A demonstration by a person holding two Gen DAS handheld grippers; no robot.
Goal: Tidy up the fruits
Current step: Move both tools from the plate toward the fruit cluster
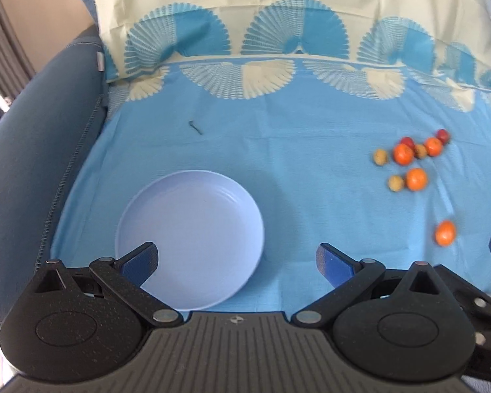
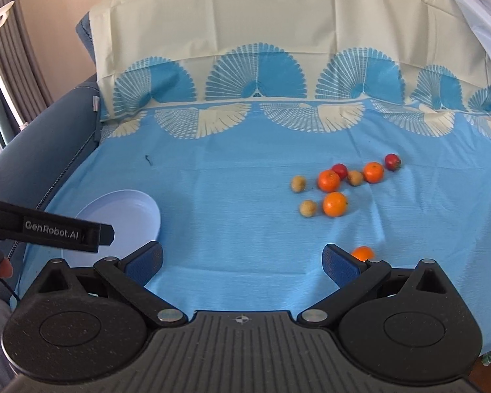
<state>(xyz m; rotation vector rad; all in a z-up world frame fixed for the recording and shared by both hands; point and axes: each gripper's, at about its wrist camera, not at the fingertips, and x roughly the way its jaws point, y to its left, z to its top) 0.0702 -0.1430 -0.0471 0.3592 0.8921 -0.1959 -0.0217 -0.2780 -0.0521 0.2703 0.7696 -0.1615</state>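
Observation:
A pale lilac plate (image 1: 193,229) lies on the blue cloth, just ahead of my open, empty left gripper (image 1: 237,258); its left finger is over the plate's near rim. The plate also shows in the right wrist view (image 2: 127,209). A cluster of small fruits lies to the right: oranges (image 2: 335,203), red fruits (image 2: 392,161) and tan fruits (image 2: 308,208), also seen in the left wrist view (image 1: 415,179). A lone orange (image 2: 362,253) sits just behind the right finger of my open, empty right gripper (image 2: 242,260).
A blue and cream patterned cloth (image 2: 245,170) covers a sofa seat and backrest. The grey-blue sofa arm (image 1: 32,150) rises at the left. A small dark speck (image 1: 195,127) lies on the cloth. The left gripper's body (image 2: 49,226) crosses the right wrist view.

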